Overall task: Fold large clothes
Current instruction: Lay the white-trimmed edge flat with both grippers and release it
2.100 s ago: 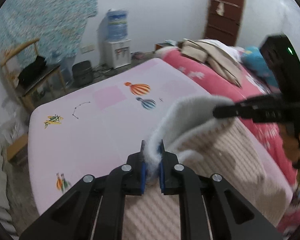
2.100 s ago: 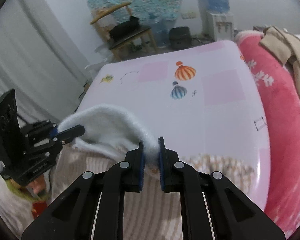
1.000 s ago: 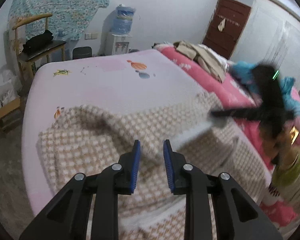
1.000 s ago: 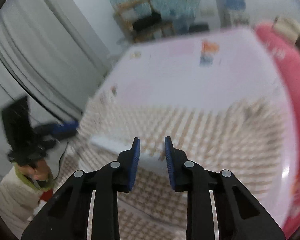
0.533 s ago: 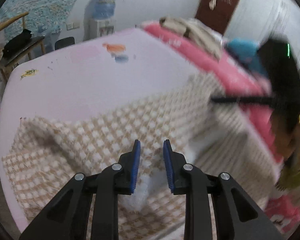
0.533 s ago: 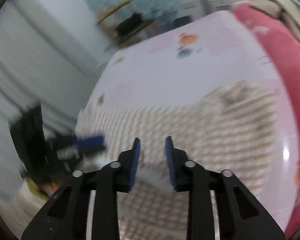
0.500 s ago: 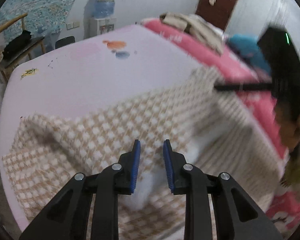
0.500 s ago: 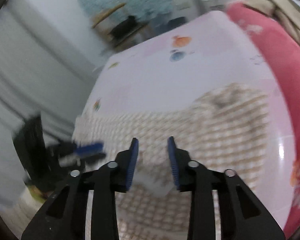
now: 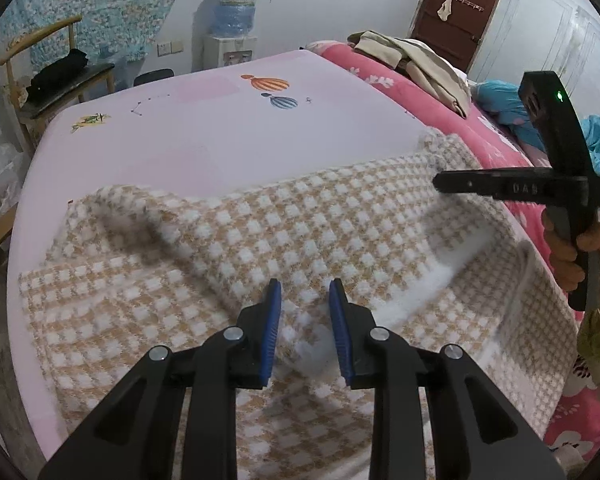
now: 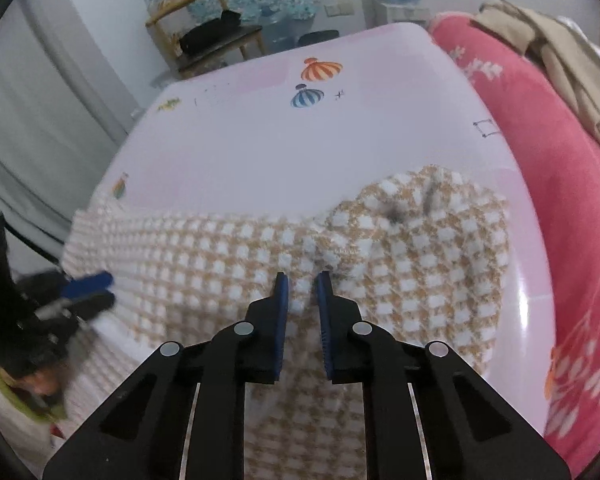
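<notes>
Garment: I see a tan-and-white checked fleece piece (image 9: 300, 216) spread flat over the near part of the bed, one edge reaching the pink blanket; a white lining strip shows along a turned-over fold on its right side in the left wrist view.
Bed: pale pink sheet (image 9: 204, 136) printed with hot-air balloons, bare beyond the garment's far edge.
Left gripper: my left gripper (image 9: 305, 294) points down at the garment, its blue pads apart with a ridge of checked fleece lying between them; I see no pad pressing on the cloth, so I read it as released. In the right wrist view it (image 10: 90, 290) sits blurred at the garment's left edge.
Right gripper: my right gripper (image 10: 302, 286) has just been closing, jaws narrow, with a raised wrinkle of fleece between the pads; I cannot tell whether the pads already pinch it. From the left wrist view I see it (image 9: 444, 184) side-on over the garment's right side, near the pink blanket, the hand (image 9: 572, 248) wrapped round its handle.
Blanket: a red-pink flowered blanket (image 10: 560, 152) runs along the bed's right side, with beige clothes (image 9: 420, 60) heaped on it farther back.
Room: a wooden chair (image 10: 204, 36) and a water dispenser (image 9: 232, 28) stand past the foot of the bed; a brown door (image 9: 460, 12) is at the back.
</notes>
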